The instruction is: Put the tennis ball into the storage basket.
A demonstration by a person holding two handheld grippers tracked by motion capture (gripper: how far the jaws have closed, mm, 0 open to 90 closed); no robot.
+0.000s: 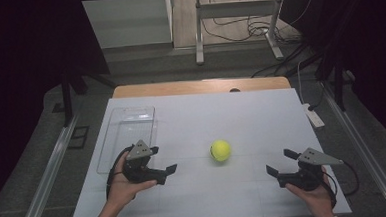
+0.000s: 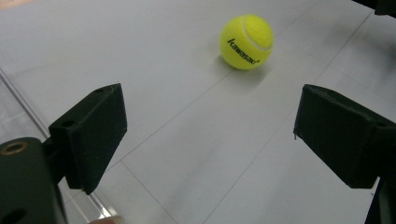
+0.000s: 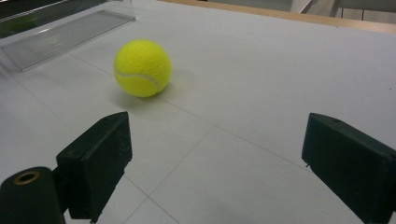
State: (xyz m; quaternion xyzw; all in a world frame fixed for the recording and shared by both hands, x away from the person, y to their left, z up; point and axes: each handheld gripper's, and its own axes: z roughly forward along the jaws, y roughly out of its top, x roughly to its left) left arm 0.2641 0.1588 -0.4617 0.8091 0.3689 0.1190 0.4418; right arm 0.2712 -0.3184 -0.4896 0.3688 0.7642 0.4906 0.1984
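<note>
Two open claws flank a yellow felt tennis ball [image 1: 220,150] on the white tabletop [image 1: 241,116].

The ball rests near the middle of the tabletop, between the two hand-held claws and apart from both. The left claw [image 1: 163,160] sits just beside a clear rectangular plastic tray [image 1: 127,137] at the tabletop's left side; its black jaws stand wide apart with nothing between them, and its own view shows the ball ahead, black lettering on its felt [image 2: 246,42]. The right claw [image 1: 280,163] is near the tabletop's right front corner, its jaws likewise spread and empty; its view shows the ball [image 3: 142,68] ahead and to the left, the tray [image 3: 65,35] beyond it.
</note>
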